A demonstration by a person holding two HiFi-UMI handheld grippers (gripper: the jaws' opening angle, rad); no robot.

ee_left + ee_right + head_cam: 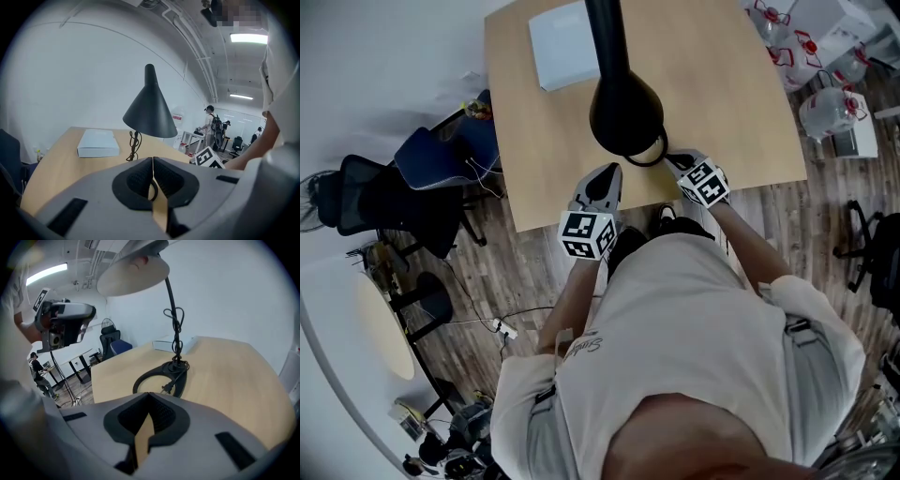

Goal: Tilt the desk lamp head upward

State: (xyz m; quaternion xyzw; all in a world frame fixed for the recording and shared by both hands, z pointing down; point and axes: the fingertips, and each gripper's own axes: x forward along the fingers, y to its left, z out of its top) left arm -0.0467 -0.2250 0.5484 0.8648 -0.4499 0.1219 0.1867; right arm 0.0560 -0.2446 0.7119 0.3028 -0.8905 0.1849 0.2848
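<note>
While the left claw (pixel 605 176) and right claw (pixel 680 161) both sit clenched and empty at the near edge of the desk (pixel 741 103), the lamp head (pixel 150 115) stands above and ahead of them, centre frame in the left gripper view, its cone axis steep and its mouth facing down. The right claw lies beside the base ring (pixel 157 376), below the mouth, and is judged better placed to lift. The cord (pixel 176 317) wound on the stem and the white box (pixel 562 42) behind do not obstruct

Black desk lamp (pixel 625 111) upright on wooden desk (pixel 741 103), conical head (pixel 150 115) downward.
</note>
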